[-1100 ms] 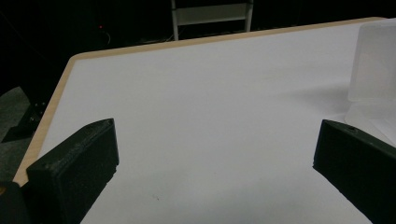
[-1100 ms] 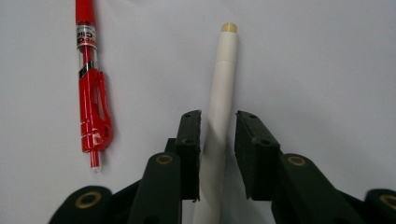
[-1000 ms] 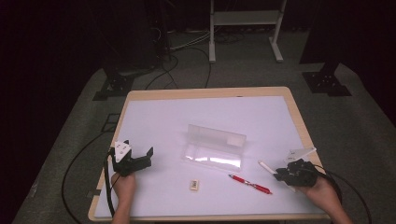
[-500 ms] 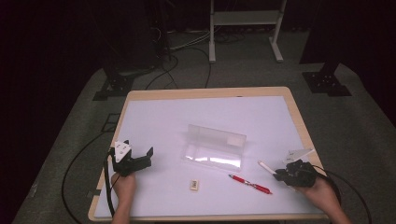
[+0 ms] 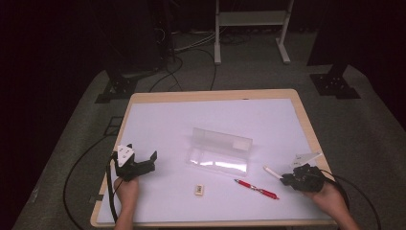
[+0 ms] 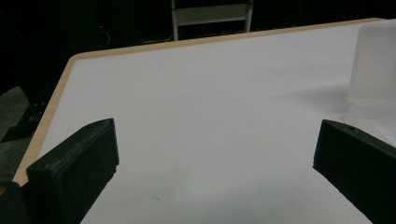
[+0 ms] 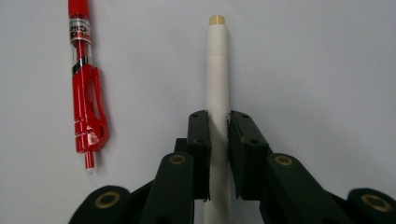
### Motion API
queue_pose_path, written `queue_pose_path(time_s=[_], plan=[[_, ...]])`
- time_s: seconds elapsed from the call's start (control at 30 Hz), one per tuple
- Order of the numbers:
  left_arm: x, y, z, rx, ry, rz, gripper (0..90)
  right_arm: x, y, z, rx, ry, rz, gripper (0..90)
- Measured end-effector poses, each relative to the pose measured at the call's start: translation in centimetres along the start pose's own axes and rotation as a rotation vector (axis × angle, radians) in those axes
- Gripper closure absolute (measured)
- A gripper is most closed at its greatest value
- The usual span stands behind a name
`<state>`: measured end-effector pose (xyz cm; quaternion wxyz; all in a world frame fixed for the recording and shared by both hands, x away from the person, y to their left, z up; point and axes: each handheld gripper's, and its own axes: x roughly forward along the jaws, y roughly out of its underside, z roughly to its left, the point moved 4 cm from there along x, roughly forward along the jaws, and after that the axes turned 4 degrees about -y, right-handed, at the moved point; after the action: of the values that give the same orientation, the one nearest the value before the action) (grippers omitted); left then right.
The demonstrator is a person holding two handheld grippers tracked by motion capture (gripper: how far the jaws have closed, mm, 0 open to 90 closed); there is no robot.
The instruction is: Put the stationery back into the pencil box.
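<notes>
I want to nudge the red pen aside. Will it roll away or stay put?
The red pen looks round-barrelled, so a sideways push would probably start it rolling, but its clip should likely stop it within a turn. It seems thin, stiff plastic, so probably light, and it may skid on the smooth white table.

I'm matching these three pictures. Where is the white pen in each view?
High view: white pen lower right, in the right gripper.
Right gripper view: white pen centre, clamped between the jaws.
Left gripper view: not there.
Shared landmark: red pen lying beside it.
</notes>
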<state>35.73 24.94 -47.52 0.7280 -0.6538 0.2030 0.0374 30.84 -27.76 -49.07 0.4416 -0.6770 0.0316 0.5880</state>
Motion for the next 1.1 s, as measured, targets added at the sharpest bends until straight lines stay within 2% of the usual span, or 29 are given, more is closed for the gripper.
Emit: queue_pose_path(time_s=[0.13,0.33,0.57,1.1], plan=[[0.0,0.0,0.0,-0.002,0.0,0.0,0.0,-0.2,-0.1,0.1,0.007,-0.012,-0.011,78.3],[0.0,0.0,0.0,-0.001,0.0,0.0,0.0,-1.6,-1.2,0.5,-0.023,-0.019,-0.055,78.3],[0.0,0.0,0.0,0.0,0.0,0.0,0.0,-3.2,-2.9,1.3,-0.053,-0.049,-0.108,78.3],[0.0,0.0,0.0,-0.002,0.0,0.002,0.0,-4.2,-6.1,2.1,-0.109,-0.079,-0.151,78.3]])
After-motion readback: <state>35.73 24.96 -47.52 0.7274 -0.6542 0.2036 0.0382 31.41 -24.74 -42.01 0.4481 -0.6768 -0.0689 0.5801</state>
